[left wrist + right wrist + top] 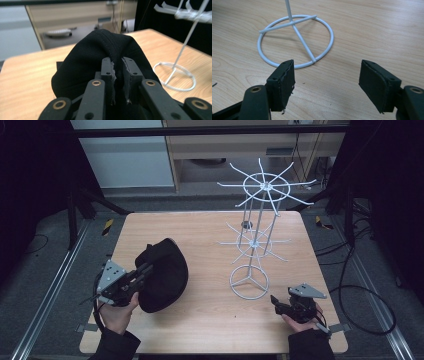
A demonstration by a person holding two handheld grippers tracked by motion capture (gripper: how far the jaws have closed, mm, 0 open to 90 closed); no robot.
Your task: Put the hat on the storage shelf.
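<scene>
From the high view, your left tongs (146,268) grip a soft black cap (165,275) at the table's (210,320) left side. The left gripper view shows them pinched on a fabric fold. In the right gripper view, your right tongs (327,80) stand wide apart, empty, near the white wire rack's (294,40) ring base.

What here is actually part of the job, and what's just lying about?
Part of the job:
- black cap, pinched in the left gripper
- white wire rack, standing on the table
- right gripper, jaws open, resting near the rack's ring base

Just lying about:
- loose cables on the floor
- yellow-and-black tape marks beyond the table corners
</scene>
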